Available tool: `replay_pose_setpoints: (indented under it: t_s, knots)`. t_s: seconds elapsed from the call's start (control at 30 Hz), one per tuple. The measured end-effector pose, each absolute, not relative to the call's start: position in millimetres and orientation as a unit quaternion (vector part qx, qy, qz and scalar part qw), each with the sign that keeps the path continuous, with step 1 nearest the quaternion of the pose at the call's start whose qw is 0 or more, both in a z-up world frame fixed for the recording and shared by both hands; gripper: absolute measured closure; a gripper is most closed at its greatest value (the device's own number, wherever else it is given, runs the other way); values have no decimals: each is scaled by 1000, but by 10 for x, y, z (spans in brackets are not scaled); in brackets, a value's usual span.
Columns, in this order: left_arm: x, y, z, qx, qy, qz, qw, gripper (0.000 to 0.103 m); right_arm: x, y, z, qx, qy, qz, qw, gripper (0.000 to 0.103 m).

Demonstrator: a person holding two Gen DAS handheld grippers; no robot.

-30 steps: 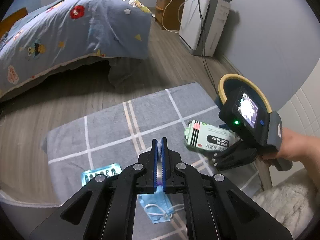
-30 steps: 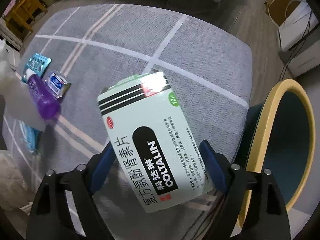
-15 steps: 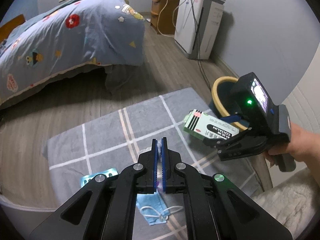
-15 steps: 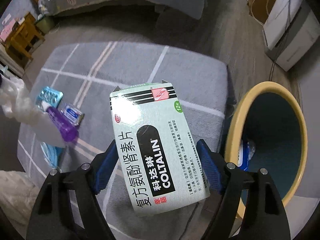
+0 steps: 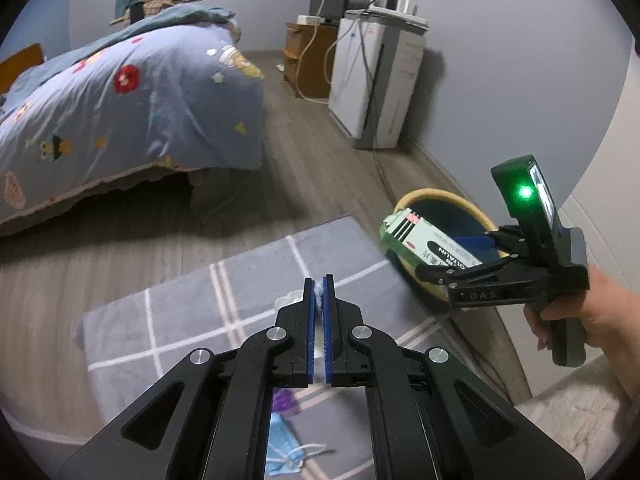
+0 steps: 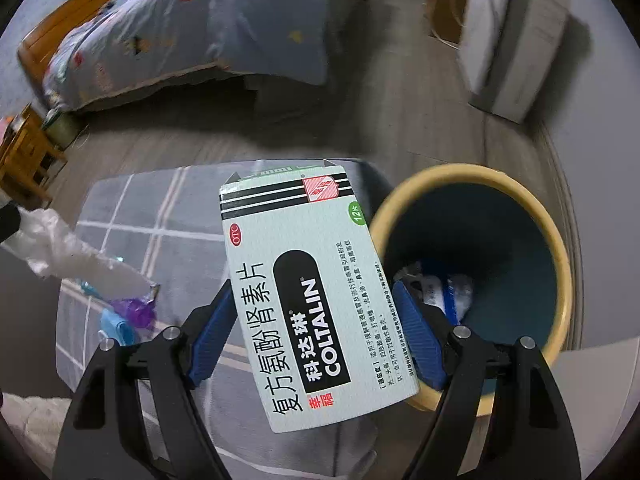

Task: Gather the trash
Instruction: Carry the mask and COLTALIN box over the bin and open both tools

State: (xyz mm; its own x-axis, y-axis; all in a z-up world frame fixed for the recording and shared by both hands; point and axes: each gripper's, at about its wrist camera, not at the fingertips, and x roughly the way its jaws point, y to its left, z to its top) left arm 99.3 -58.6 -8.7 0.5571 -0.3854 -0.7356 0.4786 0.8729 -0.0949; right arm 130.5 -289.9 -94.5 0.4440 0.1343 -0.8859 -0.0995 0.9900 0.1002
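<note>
Left view
Left tool (image 5: 319, 280): clenched on a white scrap (image 5: 319, 291), above the rug (image 5: 192, 312).
Right tool (image 5: 460, 256): grasping the box (image 5: 424, 240) beside the bin (image 5: 440, 200) rim.
Room: bare wood floor (image 5: 312, 184) between rug and bed (image 5: 120, 92).

Right view
Box (image 6: 308, 292): clamped between both blue pads (image 6: 416, 344), just left of the bin (image 6: 460, 184) rim.
Bin: open, trash inside.
Rug (image 6: 160, 208): purple wrapper (image 6: 134, 310) near its left edge.

1. Medicine box (image 6: 316, 300): printed cardboard, smooth, slight sheen.
2. Right gripper (image 6: 316, 328): matt black plastic, ribbed blue pads (image 6: 416, 344), bright metal pivots.
3. Bin (image 6: 560, 248) at 3 o'clock: smooth, matt yellow rim.
4. Rug (image 5: 192, 312): soft grey cloth, short nap.
5. Floor (image 5: 120, 240): wood-look planks.
6. Bag (image 6: 68, 256) at 9 o'clock: thin translucent plastic, crinkled.
7. Quilt (image 5: 120, 92): printed cloth.
</note>
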Motion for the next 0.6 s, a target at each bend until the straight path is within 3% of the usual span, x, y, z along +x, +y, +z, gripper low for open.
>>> replay_pose_setpoints:
  t_s: [0.6]
  knots:
    - [1113, -1599, -127, 83, 382, -306, 868, 99, 1226, -3787, -976, 61, 510, 9, 858, 26]
